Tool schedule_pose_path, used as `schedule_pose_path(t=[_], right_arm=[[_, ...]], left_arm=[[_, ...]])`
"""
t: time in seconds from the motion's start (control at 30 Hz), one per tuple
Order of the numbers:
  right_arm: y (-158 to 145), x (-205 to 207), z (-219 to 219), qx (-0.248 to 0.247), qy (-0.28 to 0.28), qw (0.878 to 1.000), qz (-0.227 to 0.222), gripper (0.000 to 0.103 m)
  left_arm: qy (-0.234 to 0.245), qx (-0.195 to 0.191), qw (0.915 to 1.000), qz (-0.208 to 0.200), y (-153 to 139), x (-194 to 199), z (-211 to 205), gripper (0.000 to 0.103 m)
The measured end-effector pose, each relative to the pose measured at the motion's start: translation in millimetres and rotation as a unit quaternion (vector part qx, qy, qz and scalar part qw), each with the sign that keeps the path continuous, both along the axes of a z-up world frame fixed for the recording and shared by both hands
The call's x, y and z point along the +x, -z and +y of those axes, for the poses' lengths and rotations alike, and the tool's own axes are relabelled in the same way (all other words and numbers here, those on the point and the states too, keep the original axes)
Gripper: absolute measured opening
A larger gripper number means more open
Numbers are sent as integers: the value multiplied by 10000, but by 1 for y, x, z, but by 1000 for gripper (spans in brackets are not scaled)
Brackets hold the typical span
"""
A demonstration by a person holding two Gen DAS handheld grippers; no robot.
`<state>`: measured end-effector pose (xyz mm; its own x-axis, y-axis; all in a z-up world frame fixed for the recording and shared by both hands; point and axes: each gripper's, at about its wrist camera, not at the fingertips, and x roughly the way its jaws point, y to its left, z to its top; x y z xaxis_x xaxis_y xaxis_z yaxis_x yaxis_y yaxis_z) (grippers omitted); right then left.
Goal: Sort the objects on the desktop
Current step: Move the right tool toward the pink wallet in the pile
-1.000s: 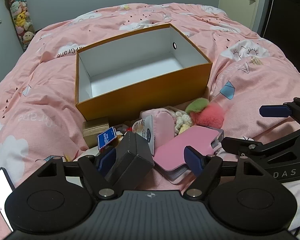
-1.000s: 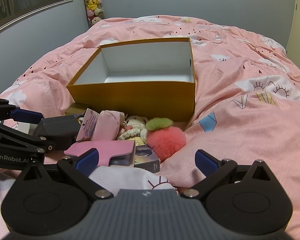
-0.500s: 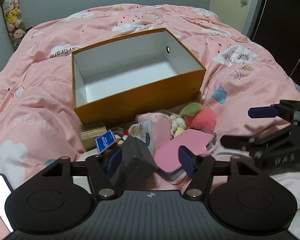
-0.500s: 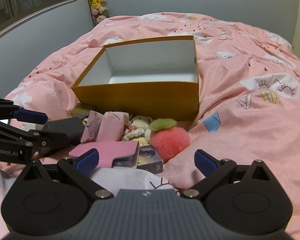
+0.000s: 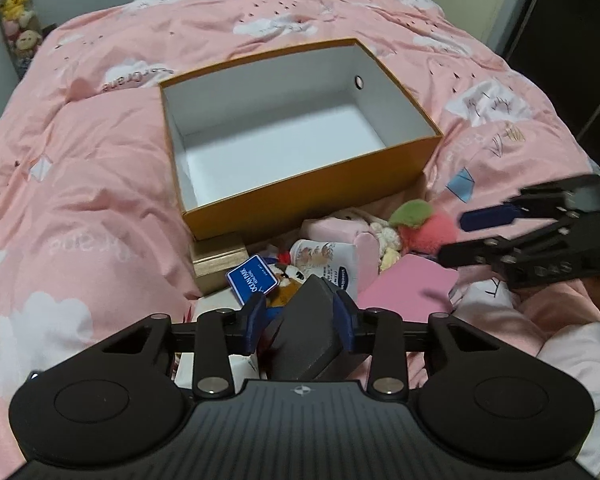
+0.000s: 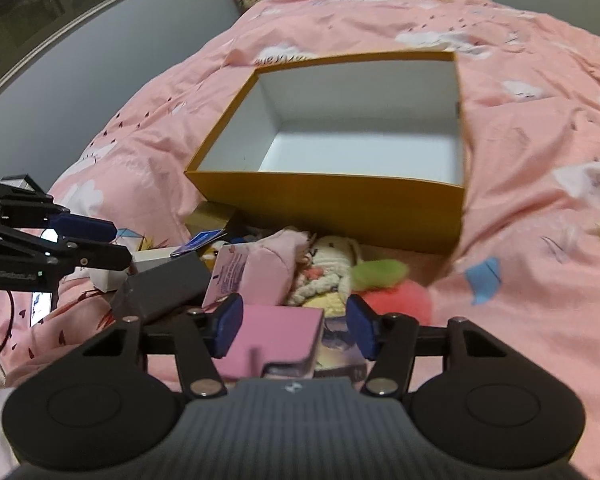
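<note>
Pink cloud-print duvet [image 5: 100, 168] covers the bed; on it sits an open orange box [image 5: 312, 196], white inside, nothing in it yet. The clutter to be sorted lies heaped just in front of the box's near wall.

A second ago both claws stood wide above the heap. Now both have dropped in on separate items.

Left gripper [image 5: 300, 316]: jaws closing around the dark grey box [image 5: 308, 328]. The right pad looks to be against its side; the left pad shows a sliver of gap, so the grip is not yet firm.

Right gripper [image 6: 294, 328]: jaws just starting to close, still wide, straddling the pink wallet [image 6: 276, 340], which lies on a printed card pack [image 6: 340, 356]. Pads are clear of it.

Untouched beside them: fluffy peach toy [image 5: 428, 232], pink pouch [image 6: 256, 276], blue card [image 5: 252, 280].

Reading: sorting has only begun, with two pickups under way at once and the orange box the likely destination.
</note>
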<state>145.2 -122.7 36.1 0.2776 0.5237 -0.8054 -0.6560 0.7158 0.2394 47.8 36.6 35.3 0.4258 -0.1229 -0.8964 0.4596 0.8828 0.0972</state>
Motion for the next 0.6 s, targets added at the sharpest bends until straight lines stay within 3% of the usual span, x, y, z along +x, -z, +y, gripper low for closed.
schedule_pose_path(t=[0.13,0.43,0.6], right_arm=[[11,16,13,-93,-124,9996,231,51],[28,38,27,-199,-299,9977,574,48],[36,48,17,-251,-246,9939,1047,45]], left_arm=[[47,27,9998,186,8,13,-6,43],[-149,-309,9972,667,25,54,-15,43],[-56,-302,9961,824,32,71,-35,43]])
